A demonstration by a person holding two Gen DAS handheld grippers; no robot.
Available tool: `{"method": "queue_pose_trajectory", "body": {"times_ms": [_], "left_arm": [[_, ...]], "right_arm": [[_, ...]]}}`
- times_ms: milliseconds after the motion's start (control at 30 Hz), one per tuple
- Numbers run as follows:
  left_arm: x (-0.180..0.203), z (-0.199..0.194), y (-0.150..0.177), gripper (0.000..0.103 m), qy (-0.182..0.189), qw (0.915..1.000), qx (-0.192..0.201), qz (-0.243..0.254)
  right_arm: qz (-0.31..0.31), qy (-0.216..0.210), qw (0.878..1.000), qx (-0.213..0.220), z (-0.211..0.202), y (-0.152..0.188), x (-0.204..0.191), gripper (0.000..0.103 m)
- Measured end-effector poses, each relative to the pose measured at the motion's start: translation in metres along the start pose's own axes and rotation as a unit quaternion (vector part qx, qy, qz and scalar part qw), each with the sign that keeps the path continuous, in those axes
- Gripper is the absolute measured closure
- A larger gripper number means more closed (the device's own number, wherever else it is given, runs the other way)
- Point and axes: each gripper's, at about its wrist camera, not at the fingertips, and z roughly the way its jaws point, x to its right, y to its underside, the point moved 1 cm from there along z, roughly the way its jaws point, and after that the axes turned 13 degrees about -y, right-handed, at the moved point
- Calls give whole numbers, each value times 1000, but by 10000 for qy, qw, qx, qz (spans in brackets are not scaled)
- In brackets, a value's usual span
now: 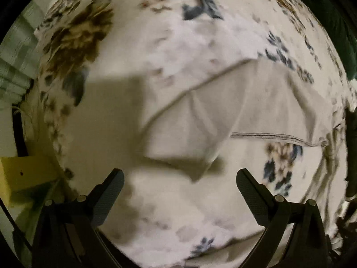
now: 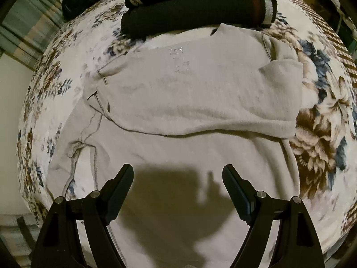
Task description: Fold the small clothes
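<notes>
A pale grey top lies spread on a floral blanket, its upper part folded down over its lower part, with a sleeve bent in at the right. My right gripper hangs open above the garment's lower part with nothing between its fingers, and its shadow falls on the cloth. In the left wrist view a folded grey sleeve with a dark-stitched hem lies on the floral blanket. My left gripper points down just short of the sleeve's corner, open and empty.
Dark rolled clothes lie at the blanket's far edge beyond the top. A yellow block sits off the blanket's left edge in the left wrist view. Striped fabric shows at the upper left of the right wrist view.
</notes>
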Motion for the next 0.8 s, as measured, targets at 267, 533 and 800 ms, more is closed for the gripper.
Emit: {"method": "queue_pose_trajectory", "body": {"times_ms": [267, 533, 800], "left_arm": [[-81, -12, -85, 0, -930, 9886, 808, -862], [-90, -1, -34, 0, 351, 9876, 111, -1525], [-80, 57, -20, 2, 1559, 9121, -509, -3759]], "right_arm": [[-100, -14, 9999, 25, -5, 2, 5, 19], [26, -107, 9999, -59, -4, 11, 8, 19], [-62, 38, 10000, -45, -1, 7, 11, 19]]}}
